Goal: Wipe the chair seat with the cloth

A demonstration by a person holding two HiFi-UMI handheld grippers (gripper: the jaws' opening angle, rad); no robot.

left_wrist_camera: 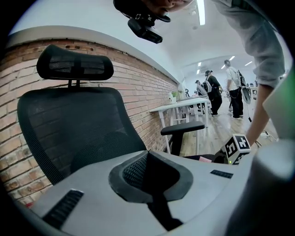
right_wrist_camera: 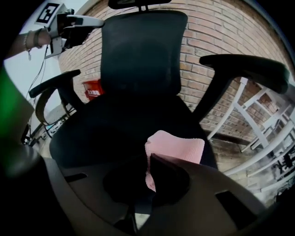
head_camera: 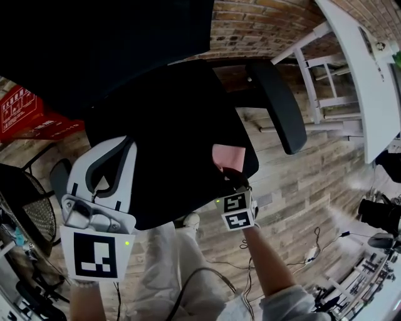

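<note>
Left gripper closed, right gripper clamped

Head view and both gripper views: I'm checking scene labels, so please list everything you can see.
office chair: one, black, backed against the brick wall
cloth: one, pink, front right of the chair's seat
crate: one, red, by the wall, left of the chair
table: one, white, right of the chair
bystanders: at least two, far down the room
left gripper: white, shut, empty, held up left of the chair
right gripper: shut on the cloth
</note>
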